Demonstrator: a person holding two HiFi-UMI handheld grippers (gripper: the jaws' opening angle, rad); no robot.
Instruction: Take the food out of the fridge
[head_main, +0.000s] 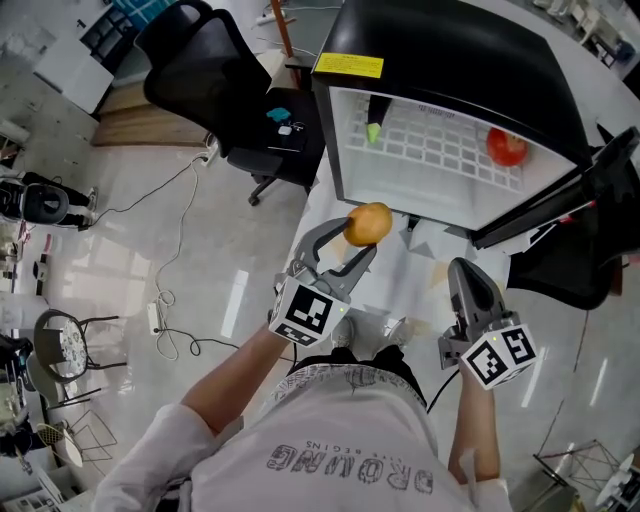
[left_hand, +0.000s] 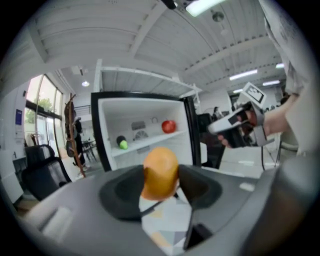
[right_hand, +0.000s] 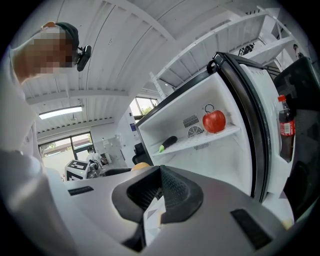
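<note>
Head view showed our left tongs (head_main: 358, 238) pinching the orange fruit (head_main: 367, 223) clear of the fridge (head_main: 450, 60). The fruit hung just outside the open mouth, at about 7 o'clock from the white shelf (head_main: 440, 150), over the floor (head_main: 230, 250). Left gripper view agreed: the pads sat on either side of the fruit, which stood proud above them. Our right tongs (head_main: 470, 285) hung at 3 o'clock of the left pair, pressed together and empty. On the shelf lay a red apple (head_main: 507, 147) at the 3 o'clock end and a green-tipped vegetable (head_main: 374, 130) at the 9 o'clock end.

We judged the step to be carrying the fruit off to set it down. A smooth, round fruit gripped low could roll out. So we wanted an even squeeze, level tongs and a slow swing wide of the door (head_main: 545, 205). We would not let go until the fruit rested on something, and no view showed where.
</note>
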